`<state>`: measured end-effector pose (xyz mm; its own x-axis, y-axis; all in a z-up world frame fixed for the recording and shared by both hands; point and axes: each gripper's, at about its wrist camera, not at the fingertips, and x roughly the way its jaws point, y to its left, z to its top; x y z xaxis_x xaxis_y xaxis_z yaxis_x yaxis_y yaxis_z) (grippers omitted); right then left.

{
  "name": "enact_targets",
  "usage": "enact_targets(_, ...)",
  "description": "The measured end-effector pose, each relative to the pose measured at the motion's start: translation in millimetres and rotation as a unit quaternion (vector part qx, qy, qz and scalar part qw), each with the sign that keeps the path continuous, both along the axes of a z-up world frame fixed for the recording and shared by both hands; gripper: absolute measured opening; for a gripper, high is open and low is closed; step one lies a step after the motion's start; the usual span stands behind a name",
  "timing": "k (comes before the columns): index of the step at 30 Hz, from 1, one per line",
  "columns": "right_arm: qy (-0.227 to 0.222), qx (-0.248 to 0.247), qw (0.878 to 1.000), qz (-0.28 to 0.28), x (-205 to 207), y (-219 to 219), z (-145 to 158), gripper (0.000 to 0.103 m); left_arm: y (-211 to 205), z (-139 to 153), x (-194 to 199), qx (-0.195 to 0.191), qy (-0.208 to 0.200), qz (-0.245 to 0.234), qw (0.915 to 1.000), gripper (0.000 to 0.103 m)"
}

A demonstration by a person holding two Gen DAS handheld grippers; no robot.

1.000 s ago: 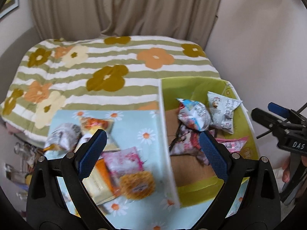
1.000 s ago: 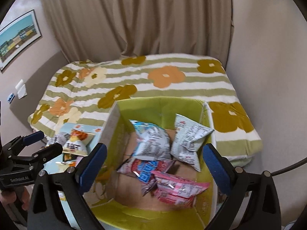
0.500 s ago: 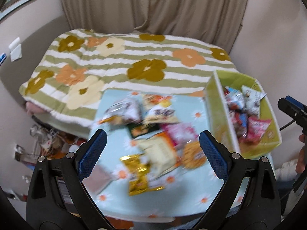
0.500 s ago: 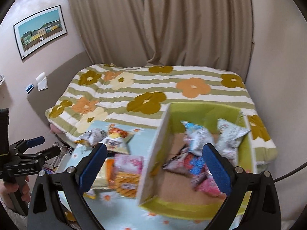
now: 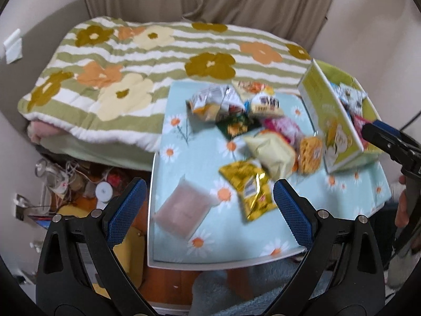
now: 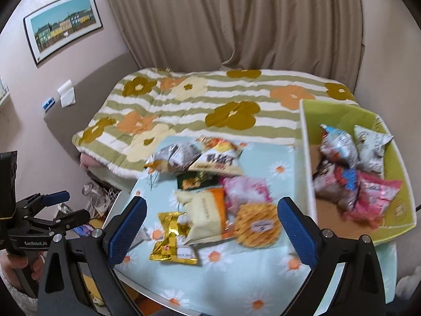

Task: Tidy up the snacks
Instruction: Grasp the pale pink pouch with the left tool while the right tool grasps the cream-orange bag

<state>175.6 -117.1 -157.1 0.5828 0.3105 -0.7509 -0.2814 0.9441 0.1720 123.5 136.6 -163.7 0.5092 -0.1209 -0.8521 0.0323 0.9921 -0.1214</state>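
Several snack bags lie in a loose pile on the light-blue daisy table (image 5: pixel 184 155), among them a gold bag (image 5: pixel 248 189), a pale yellow bag (image 5: pixel 271 150) and a pink flat pack (image 5: pixel 183 209). A green box (image 6: pixel 394 210) at the table's right holds several bags (image 6: pixel 339 144). My left gripper (image 5: pixel 208 210) is open and empty above the table's near left. My right gripper (image 6: pixel 210 223) is open and empty above the pile, where the gold bag (image 6: pixel 171 239) and a round orange snack pack (image 6: pixel 256 225) show.
A bed with a striped flower quilt (image 5: pixel 131 60) lies behind the table. Cables and clutter (image 5: pixel 68 179) sit on the floor at the left. Curtains (image 6: pixel 236 21) and a framed picture (image 6: pixel 63 23) are on the walls. A grey rug (image 5: pixel 263 289) is under the table's near edge.
Both grippers have pulled back and swung left, away from the green box. The views now take in the whole snack pile and table. Both stay open and empty.
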Motion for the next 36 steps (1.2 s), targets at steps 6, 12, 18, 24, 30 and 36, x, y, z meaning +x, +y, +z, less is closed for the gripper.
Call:
enact_targets(6,0.020,-0.002,1.000,0.023,4.1,20.0,-32.6,0.099,6.5,-46.1,-1.5,-0.002,0.038,-0.036,0.9986,0.097)
enact_targets(12,0.048,-0.009,0.997,0.051,12.0,31.2,-69.8,0.093,2.3,-94.7,12.0,0.033,0.080,-0.074,0.9935,0.092)
enact_targets(18,0.069,-0.007,0.995,0.069,22.2,34.3,-98.7,0.087,-4.1,-128.9,32.0,0.064,0.113,-0.105,0.9859,0.076)
enact_targets(24,0.083,0.002,0.994,0.075,28.5,32.4,-108.1,0.087,-14.4,-146.1,41.9,0.098,0.133,-0.137,0.9767,0.075)
enact_targets(30,0.092,0.001,0.992,0.087,35.4,33.1,-113.7,0.087,-12.8,-160.0,50.2,0.107,0.151,-0.133,0.9736,0.071)
enact_targets(36,0.102,-0.001,0.990,0.099,48.0,32.0,-118.1,0.087,-12.7,-167.0,53.9,0.104,0.169,-0.134,0.9708,0.071)
